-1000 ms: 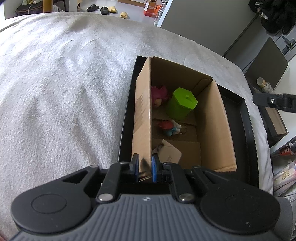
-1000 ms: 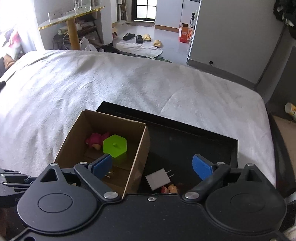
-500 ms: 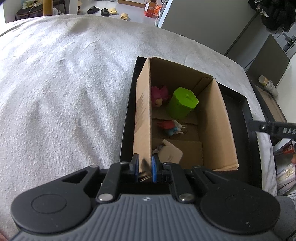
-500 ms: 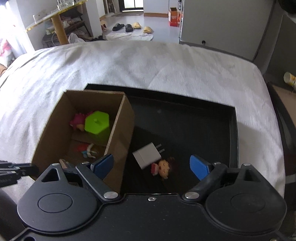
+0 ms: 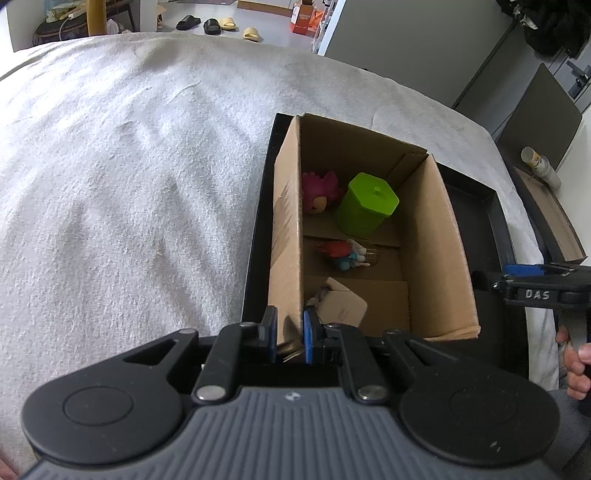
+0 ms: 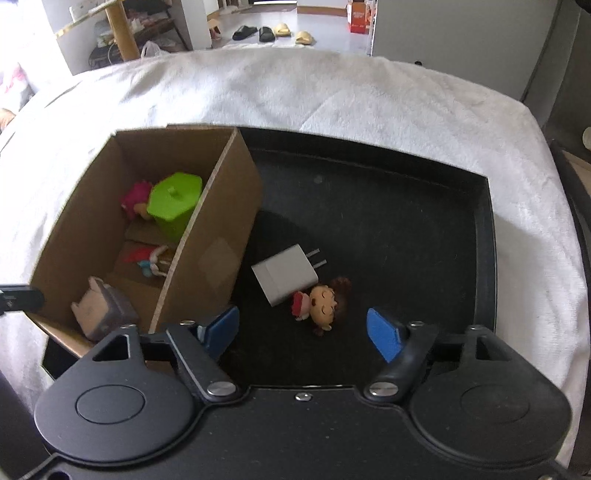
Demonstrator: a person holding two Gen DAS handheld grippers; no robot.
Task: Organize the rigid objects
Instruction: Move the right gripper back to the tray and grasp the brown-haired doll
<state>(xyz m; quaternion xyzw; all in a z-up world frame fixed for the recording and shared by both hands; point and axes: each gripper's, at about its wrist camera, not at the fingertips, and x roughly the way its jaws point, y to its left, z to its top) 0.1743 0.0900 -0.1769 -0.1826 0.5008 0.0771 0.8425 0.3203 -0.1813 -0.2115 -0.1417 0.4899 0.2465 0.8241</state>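
Note:
A cardboard box point(image 5: 436, 236) point(image 6: 218, 229) stands in a black tray point(image 6: 388, 206) on a white bed. The box holds a green hexagonal container point(image 5: 367, 205) point(image 6: 173, 203), a pink-haired doll point(image 5: 319, 190), a small red and blue figure point(image 5: 345, 253) and a pale boxy toy point(image 6: 103, 310). My left gripper point(image 5: 290, 334) is shut on the box's near left wall. My right gripper point(image 6: 303, 334) is open, low over the tray. Just beyond it lie a white charger plug point(image 6: 286, 275) and a brown-haired doll point(image 6: 325, 304).
The white bedspread point(image 5: 129, 184) surrounds the tray. The tray's raised rim point(image 6: 491, 236) runs along the right. A dark cabinet point(image 5: 535, 107) and a bottle point(image 5: 539, 166) stand beyond the bed's right edge. Slippers point(image 6: 273, 31) lie on the far floor.
My right gripper has moved down and to the right over the tray, bringing the charger and the doll closer between its fingers. My left gripper has kept its hold on the box wall.

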